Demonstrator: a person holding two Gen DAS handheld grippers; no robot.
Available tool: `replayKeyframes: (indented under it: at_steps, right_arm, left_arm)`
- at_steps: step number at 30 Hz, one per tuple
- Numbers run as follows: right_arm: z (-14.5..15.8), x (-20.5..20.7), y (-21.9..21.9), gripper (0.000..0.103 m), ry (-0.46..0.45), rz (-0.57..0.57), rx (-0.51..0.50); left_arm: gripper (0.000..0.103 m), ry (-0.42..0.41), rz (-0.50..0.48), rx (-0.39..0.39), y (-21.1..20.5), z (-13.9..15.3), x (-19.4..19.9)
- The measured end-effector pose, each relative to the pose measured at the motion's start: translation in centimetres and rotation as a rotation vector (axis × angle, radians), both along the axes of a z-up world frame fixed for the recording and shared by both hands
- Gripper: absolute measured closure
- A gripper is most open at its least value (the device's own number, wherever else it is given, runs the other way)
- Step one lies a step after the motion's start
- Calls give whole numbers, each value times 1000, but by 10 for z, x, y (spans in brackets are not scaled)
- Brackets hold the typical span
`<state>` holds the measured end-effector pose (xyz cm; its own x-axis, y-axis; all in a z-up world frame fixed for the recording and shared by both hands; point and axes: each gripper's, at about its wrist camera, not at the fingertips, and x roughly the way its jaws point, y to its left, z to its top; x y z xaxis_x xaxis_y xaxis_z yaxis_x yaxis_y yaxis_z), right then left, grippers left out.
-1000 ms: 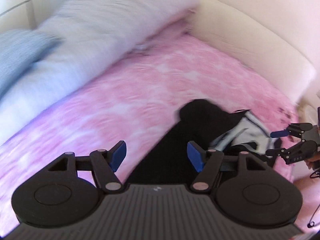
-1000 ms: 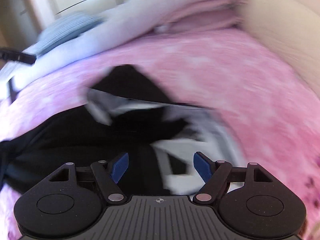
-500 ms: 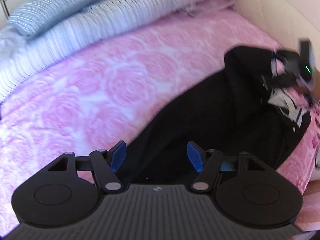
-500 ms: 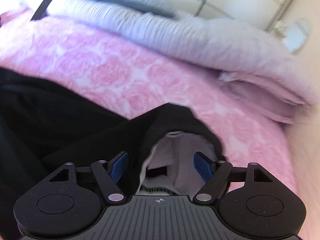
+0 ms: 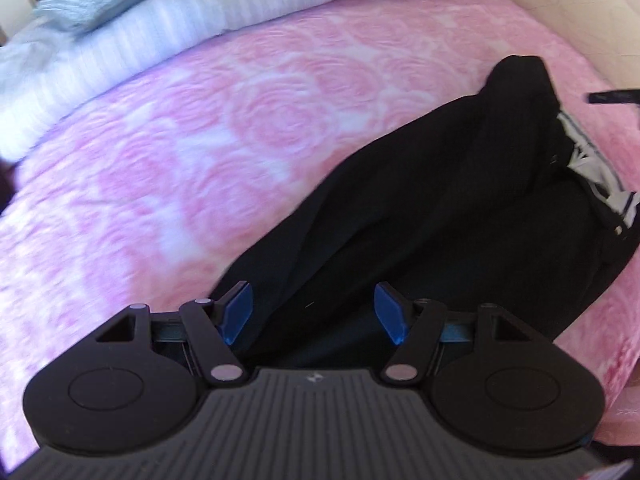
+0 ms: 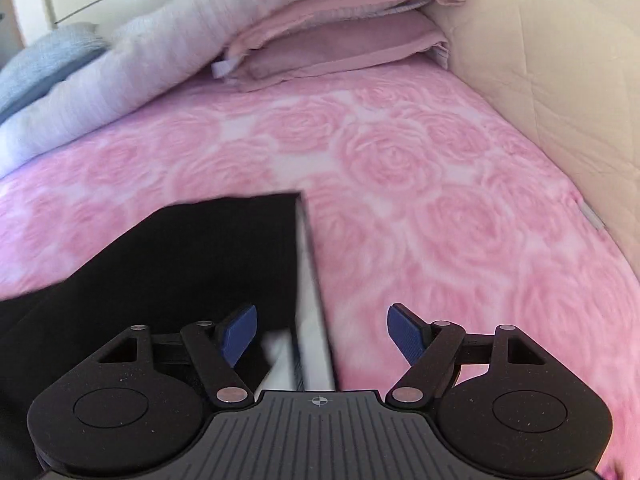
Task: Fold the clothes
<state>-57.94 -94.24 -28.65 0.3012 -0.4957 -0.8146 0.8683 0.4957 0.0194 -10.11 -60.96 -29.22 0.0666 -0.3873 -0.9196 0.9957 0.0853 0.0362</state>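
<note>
The black garment (image 5: 420, 216) lay stretched across the pink rose-patterned bedspread (image 5: 200, 152), running from just under the left hand-held gripper (image 5: 313, 313) away toward the far right side of the bed. It looked like dark trousers or a similar long piece, though the cut could not be settled from these views. Its length was rumpled and humped, with a raised peak at the far end and a white striped lining or waistband (image 5: 596, 172) showing along the right edge. As a judgement, the folding was not finished: the cloth was long and loosely laid, not a compact stack, so smoothing and at least one fold across the length seemed to be left. Whether it was already doubled along its length could not be told.

The left hand-held gripper hung low over the near end of the garment, pointing along it, its blue pads (image 5: 236, 312) spread wide with nothing between them.

Further right, in the right wrist view, a squared corner of the black garment (image 6: 208, 252) lay flat on the bedspread (image 6: 440, 208), with a pale strip (image 6: 312, 312) running along its straight edge. The right hand-held gripper (image 6: 322, 334) was poised just above that edge, level and facing the pillows (image 6: 332, 44) at the head of the bed, its pads likewise wide apart and gripping nothing.
</note>
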Motion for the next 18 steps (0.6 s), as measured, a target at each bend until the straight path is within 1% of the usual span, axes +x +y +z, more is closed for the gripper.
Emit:
replayKeyframes:
  at_steps: [3,6,9,12,14,15,18]
  right_arm:
    - [22,-10,37,27,-76,19,32]
    - [32,15,91,27,-114,107,60]
    - [33,60,136,27,-121,199,96]
    - [30,114,177,27,-116,293,141]
    - [26,152,203,27,-108,365,169]
    - [23,170,215,27,-114,410,182]
    - [11,231,248,27,-152,534,270]
  left_arm:
    - [40,-68,6,20,26,11,11]
    - [40,-133,6,59,61,13,30]
    - [40,-181,13,120,100,6,54]
    - [40,-160,32,162,144,-8,79]
    - [40,-109,20,148,173,-15,89]
    - [40,-87,2,143,186,-20,92]
    - [40,-117,-118,125,223,-37,90]
